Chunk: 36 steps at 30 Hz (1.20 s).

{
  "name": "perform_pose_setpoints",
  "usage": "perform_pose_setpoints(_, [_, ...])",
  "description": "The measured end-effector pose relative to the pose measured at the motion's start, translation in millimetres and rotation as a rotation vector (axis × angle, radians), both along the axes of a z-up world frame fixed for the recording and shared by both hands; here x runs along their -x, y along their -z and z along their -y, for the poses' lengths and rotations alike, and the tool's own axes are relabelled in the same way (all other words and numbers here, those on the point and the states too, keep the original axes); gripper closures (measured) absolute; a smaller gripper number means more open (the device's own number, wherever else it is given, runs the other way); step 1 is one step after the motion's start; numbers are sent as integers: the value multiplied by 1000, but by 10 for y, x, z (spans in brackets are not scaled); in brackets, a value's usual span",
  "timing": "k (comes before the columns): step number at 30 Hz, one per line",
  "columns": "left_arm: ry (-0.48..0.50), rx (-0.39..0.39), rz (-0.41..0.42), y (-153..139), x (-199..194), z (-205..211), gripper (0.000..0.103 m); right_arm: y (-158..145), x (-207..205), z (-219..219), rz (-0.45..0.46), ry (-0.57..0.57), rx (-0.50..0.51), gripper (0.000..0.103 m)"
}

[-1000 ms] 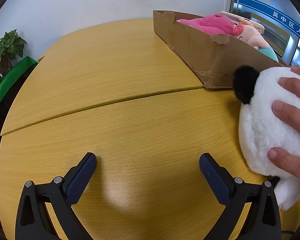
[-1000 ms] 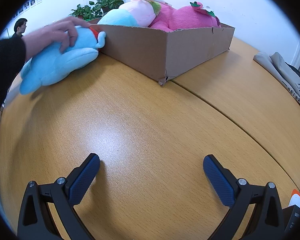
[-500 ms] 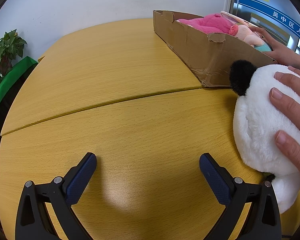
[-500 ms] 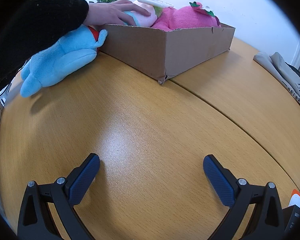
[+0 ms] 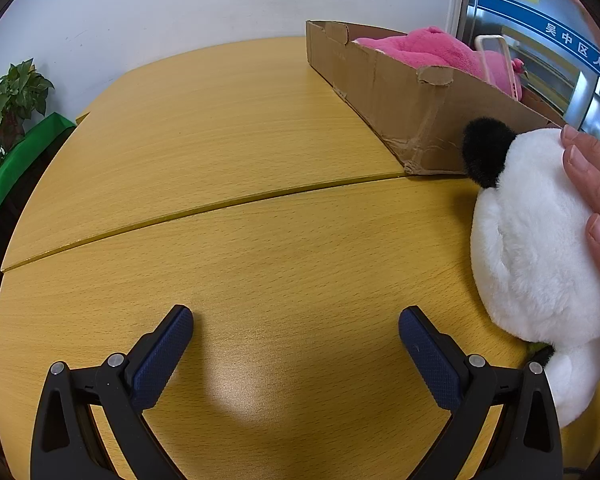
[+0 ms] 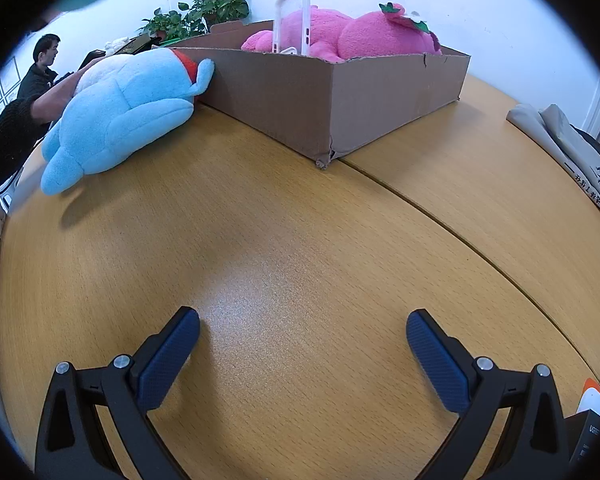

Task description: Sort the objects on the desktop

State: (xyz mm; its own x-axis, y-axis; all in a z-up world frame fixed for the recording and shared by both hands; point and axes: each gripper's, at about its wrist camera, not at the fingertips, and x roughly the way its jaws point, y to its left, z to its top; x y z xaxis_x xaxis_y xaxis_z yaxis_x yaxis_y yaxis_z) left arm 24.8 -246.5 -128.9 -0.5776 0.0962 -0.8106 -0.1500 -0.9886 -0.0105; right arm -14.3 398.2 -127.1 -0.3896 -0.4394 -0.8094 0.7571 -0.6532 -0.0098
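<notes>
Both grippers, left (image 5: 296,332) and right (image 6: 303,334), are rested low over the desk (image 5: 236,208) with fingers spread and empty, while plush toys (image 5: 536,248) (image 6: 120,112) are laid by bare hands beside the box (image 6: 340,96), presumably for sorting.

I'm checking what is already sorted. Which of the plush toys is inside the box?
The pink plush toy lies inside the cardboard box. The blue one and the white one lie outside on the table.

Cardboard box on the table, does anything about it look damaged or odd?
Yes. The cardboard box is worn: its near corner is split and crumpled, and the rim is torn and ragged. A clear phone case stands upright among the pink plush toys inside.
</notes>
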Motion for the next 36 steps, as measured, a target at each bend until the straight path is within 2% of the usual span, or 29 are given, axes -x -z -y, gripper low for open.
perform_pose_setpoints(5, [0, 0, 0, 0, 7, 8, 0, -1, 16, 9, 0, 1, -1, 0])
perform_pose_setpoints(13, [0, 0, 0, -5, 38, 22, 0, -16, -67, 32, -1, 84, -1, 0])
perform_pose_setpoints(36, [0, 0, 0, -16, 37, 26, 0, -21, -106, 12, -1, 85, -1, 0])
